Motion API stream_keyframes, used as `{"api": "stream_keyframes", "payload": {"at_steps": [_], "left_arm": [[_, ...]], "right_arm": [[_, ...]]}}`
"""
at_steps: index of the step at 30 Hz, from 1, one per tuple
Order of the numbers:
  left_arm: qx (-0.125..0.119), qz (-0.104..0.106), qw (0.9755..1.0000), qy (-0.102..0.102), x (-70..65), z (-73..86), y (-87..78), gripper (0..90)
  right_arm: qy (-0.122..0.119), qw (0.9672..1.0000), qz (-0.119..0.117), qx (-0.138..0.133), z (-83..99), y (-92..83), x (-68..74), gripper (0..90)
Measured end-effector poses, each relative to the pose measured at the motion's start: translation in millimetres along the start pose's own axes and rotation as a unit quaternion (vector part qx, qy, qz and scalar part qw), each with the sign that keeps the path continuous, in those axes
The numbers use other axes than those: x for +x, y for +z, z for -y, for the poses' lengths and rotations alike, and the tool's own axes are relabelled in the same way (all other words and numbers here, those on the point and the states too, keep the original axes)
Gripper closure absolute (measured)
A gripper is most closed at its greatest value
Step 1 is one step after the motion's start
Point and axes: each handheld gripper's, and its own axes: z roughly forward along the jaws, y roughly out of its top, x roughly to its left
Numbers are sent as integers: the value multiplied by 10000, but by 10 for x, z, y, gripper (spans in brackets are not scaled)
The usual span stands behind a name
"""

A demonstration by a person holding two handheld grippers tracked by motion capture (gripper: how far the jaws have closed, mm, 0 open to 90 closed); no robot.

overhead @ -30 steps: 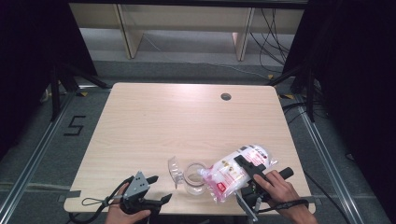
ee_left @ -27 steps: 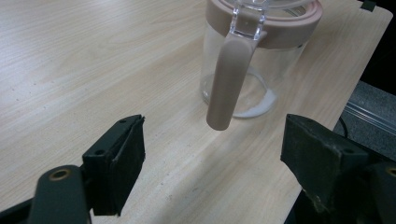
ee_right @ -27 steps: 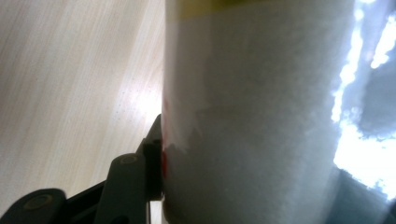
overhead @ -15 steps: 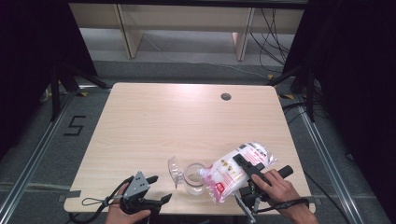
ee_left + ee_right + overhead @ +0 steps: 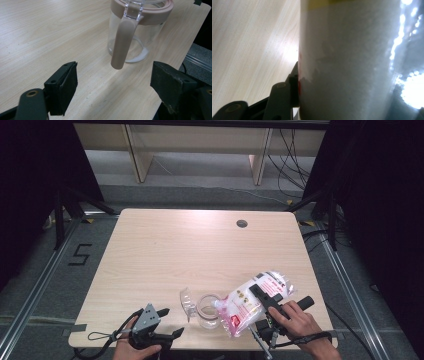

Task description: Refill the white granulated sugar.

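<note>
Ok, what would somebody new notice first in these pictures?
Probably the clear plastic bag of white powder with pink print, tilted mouth-down over the open clear glass jar near the table's front edge, clamped in the right claw. The left claw hangs open just short of the jar's pinkish-brown handle.

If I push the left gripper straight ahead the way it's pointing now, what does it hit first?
Most likely the handle of the clear jar: it hangs between the open left gripper jaws' line, ahead of the jar's wall. Depth is hard to judge, but bare table lies between.

Glossy plastic bag – clear jar – on matt wood-grain table.
</note>
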Motion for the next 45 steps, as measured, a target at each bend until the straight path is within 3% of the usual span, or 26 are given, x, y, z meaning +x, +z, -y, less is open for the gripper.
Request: {"api": "stream_keyframes", "payload": {"at_steps": [3,12,13,19,28,33,34,36,41,42,43,45], "left_arm": [[35,-2,9999,160,22,-7,-8,213],[2,11,9999,150,20,-5,-4,213],[4,11,9999,153,21,-5,-4,213],[6,6,9999,158,21,-4,-4,213],[37,-30,9998,218,29,-9,-12,213],[-1,-5,9999,172,26,-5,-5,213],[44,-25,10000,52,10,-1,-9,213],[37,-7,9998,176,25,-6,-8,213],[32,-22,10000,36,12,0,-7,213],[31,-18,10000,39,13,0,-7,213],[32,-11,9998,175,30,-6,-8,213],[29,-9,9999,164,27,-6,-7,213]], "right_arm": [[-31,10000,-34,20,0,4,-7,522],[-57,10000,9,-22,7,3,-31,523],[-218,9998,-5,-23,-1,8,-53,524],[-113,9999,-18,26,-8,2,-40,525],[-173,9998,-63,-2,-12,15,-29,526],[-200,9998,-67,22,-16,7,-32,527],[-183,9998,-52,-11,-13,9,-31,527],[-209,9998,-43,0,-16,9,-34,527],[-315,9995,-43,-33,-18,15,-38,528],[-315,9995,-43,-33,-18,15,-38,528],[-395,9992,-104,-32,-24,15,-50,528],[-284,9996,-86,-5,-32,11,-35,528]]}}
